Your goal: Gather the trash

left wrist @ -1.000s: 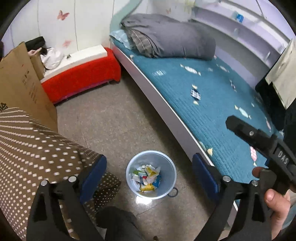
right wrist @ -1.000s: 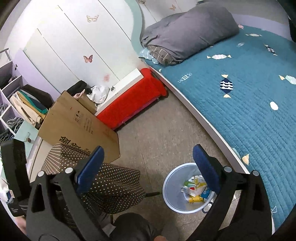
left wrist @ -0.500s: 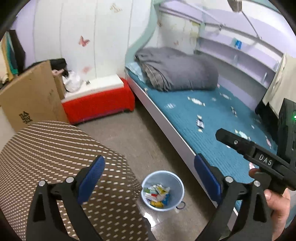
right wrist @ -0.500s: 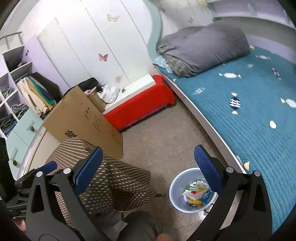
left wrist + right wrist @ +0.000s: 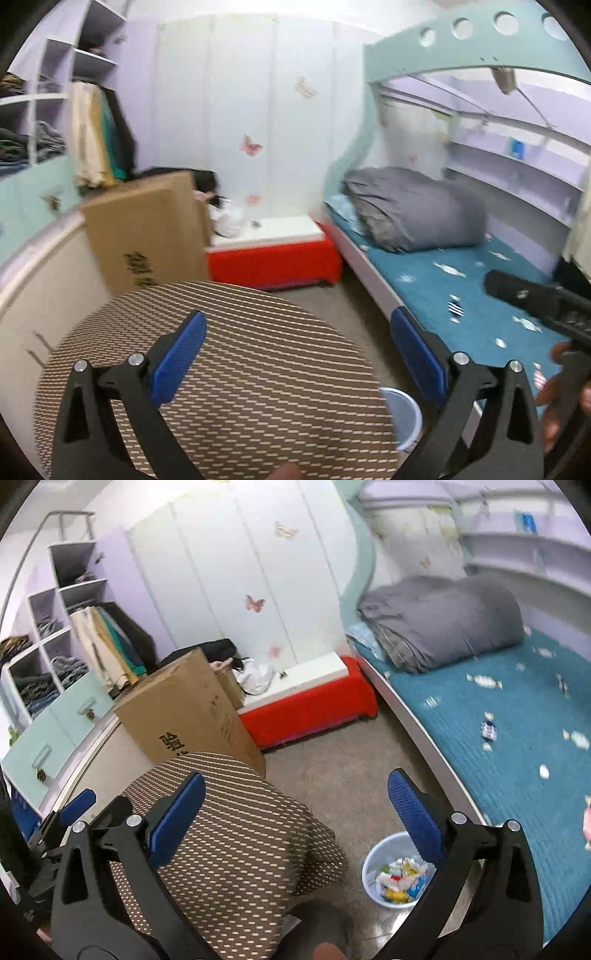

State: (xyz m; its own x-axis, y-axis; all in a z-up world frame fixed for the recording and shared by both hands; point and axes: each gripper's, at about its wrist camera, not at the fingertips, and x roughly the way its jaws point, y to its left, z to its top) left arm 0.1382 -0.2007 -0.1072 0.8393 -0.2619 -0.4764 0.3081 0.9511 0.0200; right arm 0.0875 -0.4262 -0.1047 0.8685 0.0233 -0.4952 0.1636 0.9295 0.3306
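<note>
Both claws were held high above the floor, pointed across the bedroom, empty. Left claw (image 5: 295, 354): jaws spread about as wide as they go and opening a touch more, nothing between the blue pads. Right claw (image 5: 295, 819): jaws stood wide apart too, nothing gripped.

The bin (image 5: 397, 871) sat on the floor below and just right of the right claw's span, touching or nearly touching the bed's white edge, and partly hidden by the claw's right finger. It held a heap of small wrappers (image 5: 399, 880), well below the rim. From the left claw only a sliver of the bin (image 5: 402, 417) showed, low and right, mostly hidden by the dotted round cushion (image 5: 221, 369).

Small candy-like shapes lay scattered on the blue bedspread (image 5: 517, 746), ahead and right of both claws. One striped piece (image 5: 488, 731) looked more like a loose wrapper than print, long axis running roughly away from the claw; blur left this unsettled. The right claw appeared the nearer to it. If it was trash, the next reach likely went forward and right, down to the bedspread.
</note>
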